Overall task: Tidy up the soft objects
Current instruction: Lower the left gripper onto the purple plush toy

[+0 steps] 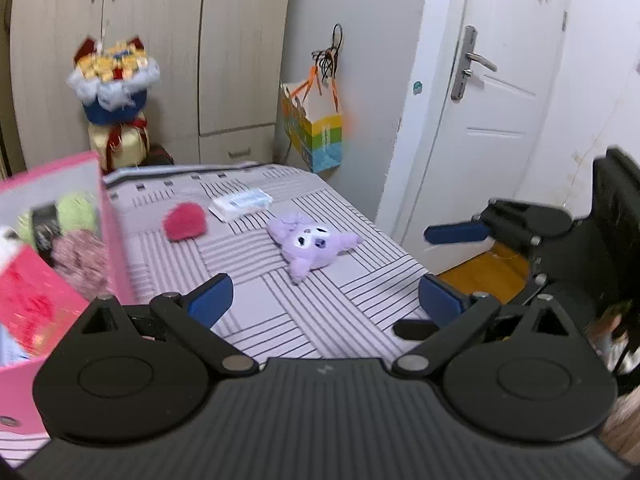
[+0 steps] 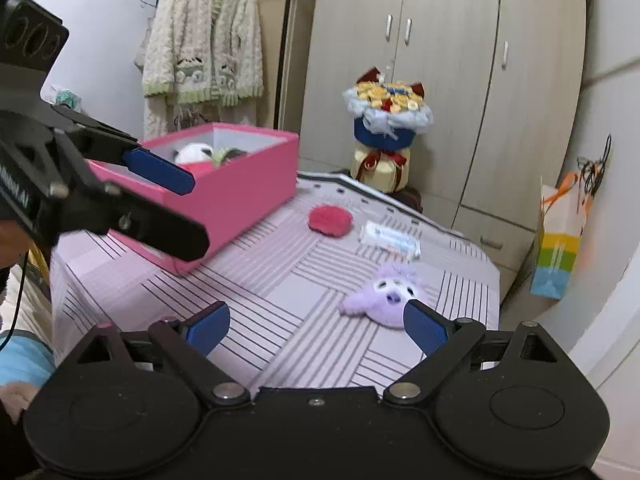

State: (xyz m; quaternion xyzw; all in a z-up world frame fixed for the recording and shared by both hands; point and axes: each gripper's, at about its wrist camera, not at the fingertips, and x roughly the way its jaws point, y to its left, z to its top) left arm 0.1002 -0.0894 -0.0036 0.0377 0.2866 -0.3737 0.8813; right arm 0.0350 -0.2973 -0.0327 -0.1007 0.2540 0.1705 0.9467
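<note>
Left wrist view: we are looking over the left gripper (image 1: 324, 300), jaws spread wide and holding nothing, above the striped bed (image 1: 320, 320). The purple plush (image 1: 310, 246) is lying flat ahead, the red plush (image 1: 185, 222) farther back, near the pink box (image 1: 114, 232). We are judging the purple plush light, soft and compressible; we are favouring a pinch across its rounded head.

Right wrist view: the right gripper (image 2: 316, 324) is also hanging wide open and empty, its right-hand fingertip (image 2: 424, 324) just in front of the purple plush (image 2: 380, 296); whether they touch, we cannot tell. The pink box (image 2: 240, 184) is already holding other plush toys.
</note>
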